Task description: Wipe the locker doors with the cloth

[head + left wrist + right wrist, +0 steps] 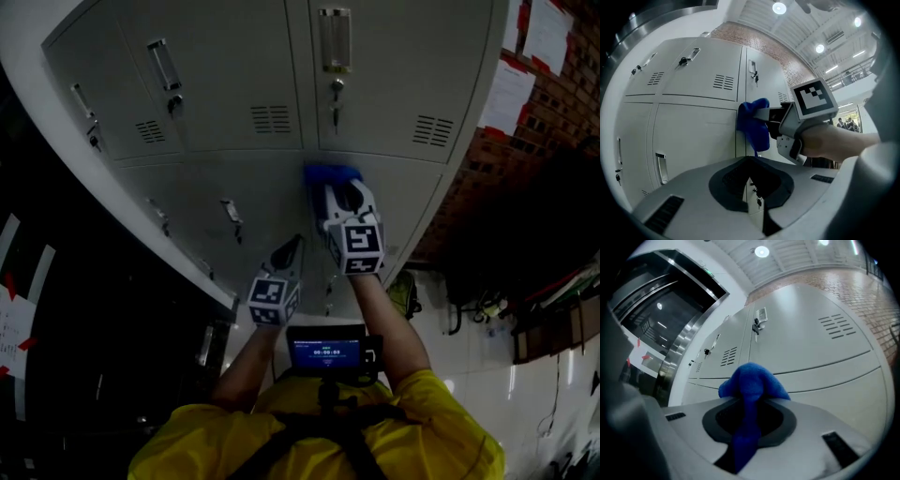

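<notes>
Grey lockers (216, 178) are filling the head view beside a brick wall (553, 112). Three upper doors (394, 84) are showing, each carrying one handle and one vent grille. Two grippers are reaching toward the lower row. The right gripper (339, 202) is pinching the one blue cloth (330, 173) tight between its jaws and pressing it against the locker face, at the vertical seam between two lower doors. The left gripper (289, 251) is pointing at the lockers just beside it, jaws closed together and gripping nothing.
</notes>
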Demonstrator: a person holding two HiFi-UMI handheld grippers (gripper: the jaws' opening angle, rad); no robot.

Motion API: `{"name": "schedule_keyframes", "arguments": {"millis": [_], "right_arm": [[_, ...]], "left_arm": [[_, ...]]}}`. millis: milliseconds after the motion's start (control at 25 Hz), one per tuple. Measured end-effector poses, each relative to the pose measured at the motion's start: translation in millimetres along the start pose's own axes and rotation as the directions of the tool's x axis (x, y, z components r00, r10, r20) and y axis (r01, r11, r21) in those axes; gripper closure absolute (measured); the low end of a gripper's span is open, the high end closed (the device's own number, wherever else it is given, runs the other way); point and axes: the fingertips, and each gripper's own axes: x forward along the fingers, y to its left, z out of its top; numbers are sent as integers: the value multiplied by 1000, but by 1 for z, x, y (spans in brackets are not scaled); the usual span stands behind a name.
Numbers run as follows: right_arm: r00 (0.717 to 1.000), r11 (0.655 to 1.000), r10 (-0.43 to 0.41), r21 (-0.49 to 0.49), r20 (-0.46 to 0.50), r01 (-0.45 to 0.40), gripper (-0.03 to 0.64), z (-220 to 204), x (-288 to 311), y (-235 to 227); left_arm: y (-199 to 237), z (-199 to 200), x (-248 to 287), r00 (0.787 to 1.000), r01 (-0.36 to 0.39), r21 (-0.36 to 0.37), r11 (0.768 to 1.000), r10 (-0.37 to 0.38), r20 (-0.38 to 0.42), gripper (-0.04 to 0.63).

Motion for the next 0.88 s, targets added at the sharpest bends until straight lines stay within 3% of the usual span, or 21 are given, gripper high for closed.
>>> {"name": "schedule_keyframes", "arguments": {"millis": [160, 320, 440, 520, 600, 720, 800, 880], "right_arm": [[989, 989, -144, 34, 19, 143, 551, 7, -42, -75], [946, 946, -323, 35, 0, 323, 551, 6, -103, -179], [944, 944, -328, -56, -25, 326, 549, 11, -109, -197], [940, 939, -341, -62, -12, 340, 549, 14, -108, -194], [951, 951, -309, -16, 6, 310, 549, 12, -108, -177], [992, 992, -123, 12, -34, 124, 549, -17, -89, -100], [995, 1000, 3, -13, -97, -4, 549, -48, -62, -39], [988, 998, 68, 6, -139, -67, 549, -74, -35, -3]], "left_arm": [[-6, 2, 12, 1000, 5, -6, 1000, -5, 21, 591], [-16, 0, 20, 1000, 24, -16, 1000, -24, 14, 591], [-22, -5, 27, 999, 39, -17, 999, -39, 1, 591], [-25, -4, 30, 999, 43, -21, 999, -43, 4, 591], [-26, -3, 28, 999, 41, -22, 999, -41, 10, 591], [-23, -5, 22, 999, 33, -20, 999, -32, 9, 591], [-18, -10, 21, 1000, 19, -20, 1000, -19, -2, 591], [-15, -14, 17, 1000, 11, -23, 1000, -11, -15, 591]]}}
